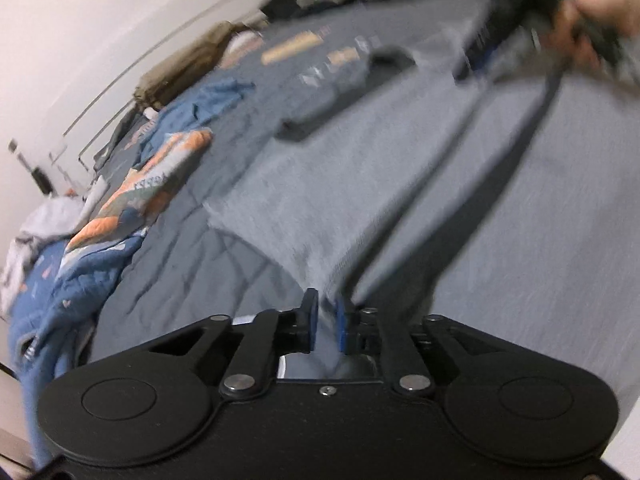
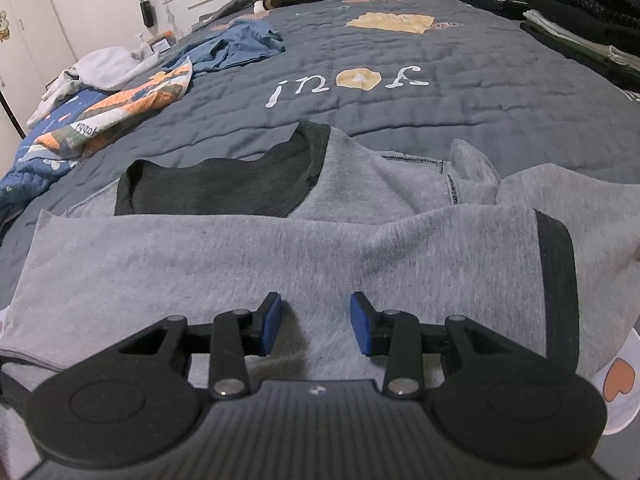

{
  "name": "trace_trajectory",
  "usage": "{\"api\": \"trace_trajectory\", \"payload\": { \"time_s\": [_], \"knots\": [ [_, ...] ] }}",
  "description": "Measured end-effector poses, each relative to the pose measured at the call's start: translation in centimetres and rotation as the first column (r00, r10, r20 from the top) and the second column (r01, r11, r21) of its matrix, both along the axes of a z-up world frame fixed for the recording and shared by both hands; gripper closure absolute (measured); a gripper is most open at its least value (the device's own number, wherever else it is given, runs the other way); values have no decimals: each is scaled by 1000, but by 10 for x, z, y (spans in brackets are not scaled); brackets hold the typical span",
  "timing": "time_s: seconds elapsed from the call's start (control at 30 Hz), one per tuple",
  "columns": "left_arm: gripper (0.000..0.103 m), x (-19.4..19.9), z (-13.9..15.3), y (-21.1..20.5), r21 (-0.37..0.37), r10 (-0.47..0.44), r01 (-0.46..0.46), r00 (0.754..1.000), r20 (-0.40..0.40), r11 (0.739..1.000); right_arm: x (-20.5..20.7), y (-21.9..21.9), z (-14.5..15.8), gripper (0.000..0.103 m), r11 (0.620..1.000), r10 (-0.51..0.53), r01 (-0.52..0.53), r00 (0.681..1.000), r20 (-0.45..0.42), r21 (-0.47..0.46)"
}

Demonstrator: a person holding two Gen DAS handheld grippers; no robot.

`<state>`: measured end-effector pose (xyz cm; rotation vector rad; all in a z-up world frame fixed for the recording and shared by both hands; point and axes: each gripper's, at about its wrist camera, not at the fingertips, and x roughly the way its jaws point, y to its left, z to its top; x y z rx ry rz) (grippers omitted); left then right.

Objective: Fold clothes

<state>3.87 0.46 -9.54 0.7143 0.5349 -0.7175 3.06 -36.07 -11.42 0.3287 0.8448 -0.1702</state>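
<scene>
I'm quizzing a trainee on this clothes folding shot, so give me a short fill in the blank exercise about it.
1. The left gripper is shut on ____ cloth.
2. The right gripper hangs ____ over the sweatshirt.
3. The sweatshirt's collar is ____.
4. The sweatshirt lies on a quilt with ____ lettering.

Missing words: grey; open; black; white

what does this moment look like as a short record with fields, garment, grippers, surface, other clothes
garment: grey sweatshirt with dark collar, spread on the bed
left gripper: jaws closed on the sweatshirt fabric
right gripper: jaws open over the sweatshirt, holding nothing
surface: dark grey quilt
other clothes: crumpled blue garment; folded stack at right edge
</scene>
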Motion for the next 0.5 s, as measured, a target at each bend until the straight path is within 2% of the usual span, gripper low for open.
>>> {"api": "trace_trajectory", "payload": {
  "time_s": [0.07, 0.17, 0.23, 0.27, 0.33, 0.4, 0.5],
  "knots": [
    [73, 1, 8, -4, -68, 8, -7, 1000, 16, 998, 0, 0, 2, 65, 1000, -3, 3, 1000, 1, -1],
    [72, 10, 10, -12, -161, 40, -44, 999, -29, 986, -3, 3, 12, 65, 1000, -15, 15, 999, 28, -10],
    [74, 22, 9, -16, -221, 56, -80, 992, -114, 972, -6, 5, 19, 65, 1000, -10, 10, 999, 47, -8],
    [78, 29, 9, -17, -251, 50, -94, 983, -176, 963, -7, 6, 21, 65, 1000, -1, 1, 998, 56, 3],
    [79, 40, 7, -18, -293, 52, -127, 966, -252, 948, -9, 7, 24, 65, 1000, 18, -19, 997, 69, 23],
    [79, 50, 3, -21, -290, 84, -170, 954, -288, 942, -7, 8, 21, 64, 998, 44, -46, 998, 46, 34],
    [79, 61, -5, -25, -228, 165, -244, 934, -318, 943, -4, 5, 7, 64, 999, 42, -42, 999, -13, 26]
  ]
}}
